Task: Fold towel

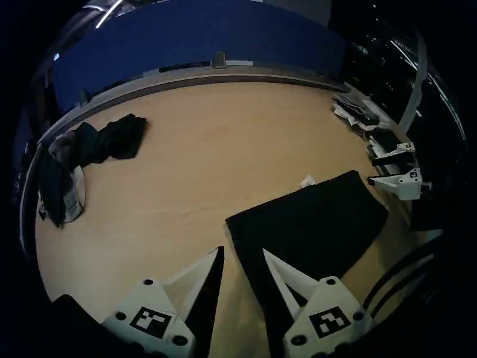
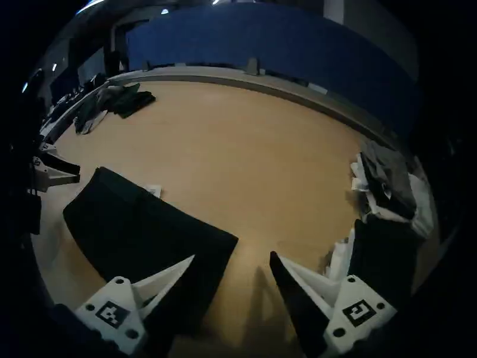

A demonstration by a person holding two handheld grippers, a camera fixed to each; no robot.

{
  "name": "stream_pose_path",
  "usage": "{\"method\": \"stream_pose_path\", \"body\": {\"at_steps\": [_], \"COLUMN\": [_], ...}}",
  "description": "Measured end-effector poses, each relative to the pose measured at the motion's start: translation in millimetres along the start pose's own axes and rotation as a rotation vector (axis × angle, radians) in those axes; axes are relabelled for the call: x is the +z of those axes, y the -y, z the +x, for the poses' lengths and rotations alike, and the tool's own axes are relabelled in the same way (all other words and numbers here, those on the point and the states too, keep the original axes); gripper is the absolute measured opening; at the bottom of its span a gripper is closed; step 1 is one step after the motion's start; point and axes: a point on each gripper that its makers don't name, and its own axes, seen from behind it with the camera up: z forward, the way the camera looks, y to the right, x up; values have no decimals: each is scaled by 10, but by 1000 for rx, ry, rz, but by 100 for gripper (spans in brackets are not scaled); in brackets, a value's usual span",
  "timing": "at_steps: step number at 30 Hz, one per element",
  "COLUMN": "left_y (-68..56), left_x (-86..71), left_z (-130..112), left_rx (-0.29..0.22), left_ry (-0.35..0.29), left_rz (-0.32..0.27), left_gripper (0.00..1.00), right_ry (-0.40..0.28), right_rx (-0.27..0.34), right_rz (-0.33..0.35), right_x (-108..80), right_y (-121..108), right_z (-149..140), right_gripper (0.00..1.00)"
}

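A dark towel (image 1: 310,224) lies flat and folded on the wooden table, with a small white tag (image 1: 307,181) at its far edge. My left gripper (image 1: 243,258) is open just over its near left corner, nothing between the fingers. In the right gripper view the same towel (image 2: 143,232) lies at lower left, its tag (image 2: 154,190) beside it. My right gripper (image 2: 232,262) is open over the towel's near right corner, its left finger (image 2: 164,277) above the cloth. The right gripper (image 1: 396,170) shows at the right in the left gripper view, the left gripper (image 2: 50,170) at the left edge in the right one.
A heap of dark cloths (image 1: 89,149) lies at the table's far left, seen as (image 2: 110,101) in the right gripper view. A stack of folded grey and white towels (image 2: 387,191) sits at the right, also (image 1: 358,113). A blue partition (image 1: 197,36) backs the table.
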Motion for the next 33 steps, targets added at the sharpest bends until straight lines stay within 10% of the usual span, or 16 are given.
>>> {"method": "stream_pose_path", "body": {"at_steps": [4, 8, 12, 33], "left_y": [-5, -25, -29, -17], "left_x": [-48, -86, -140, -594], "left_z": [-3, -26, -29, -329], "left_rx": [-9, -13, -17, -37], "left_ry": [-6, -4, -14, -24], "left_rz": [-2, -11, -9, 17], "left_gripper": [43, 87, 97, 97], "right_ry": [-15, -26, -24, -4], "right_rx": [11, 21, 31, 0], "right_rz": [-11, 6, 22, 60], "right_x": [-20, -73, -124, -324], "right_y": [-11, 38, 73, 250], "right_z": [23, 25, -10, -252], "right_gripper": [99, 100, 100, 100]}}
